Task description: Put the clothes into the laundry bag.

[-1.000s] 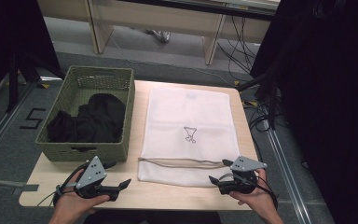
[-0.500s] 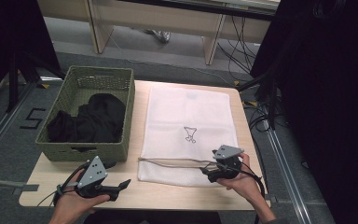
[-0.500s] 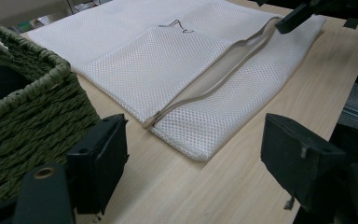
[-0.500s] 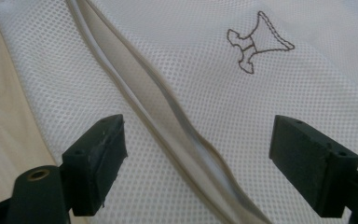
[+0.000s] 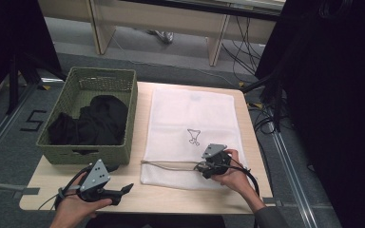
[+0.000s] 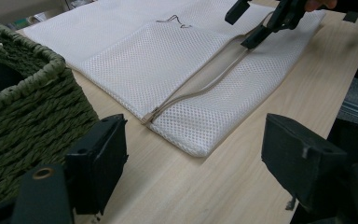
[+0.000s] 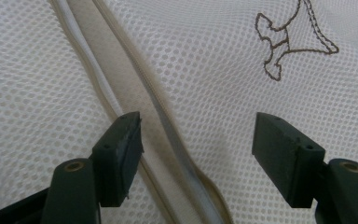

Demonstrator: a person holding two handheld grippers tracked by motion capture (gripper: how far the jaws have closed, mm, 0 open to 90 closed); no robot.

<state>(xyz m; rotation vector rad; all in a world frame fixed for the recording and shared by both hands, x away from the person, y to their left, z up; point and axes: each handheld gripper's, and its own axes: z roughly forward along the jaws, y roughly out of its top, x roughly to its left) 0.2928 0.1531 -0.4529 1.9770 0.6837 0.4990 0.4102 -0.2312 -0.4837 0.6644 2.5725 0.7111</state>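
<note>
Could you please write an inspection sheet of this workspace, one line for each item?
Surface: light wooden table, bare along its near edge.
Job's things: white mesh bag lies flat; its beige zipper looks partly open.
Clutter: green woven basket at the left, holding black clothes.
Grippers: right tool is over the zipper, its jaws have just been closing, but they are not pressing on it; left tool is open above the table, nothing between its jaws.
Cables: one trails from the right tool; more lie on the floor at the right.
Surroundings: grey floor, a desk behind.
</note>
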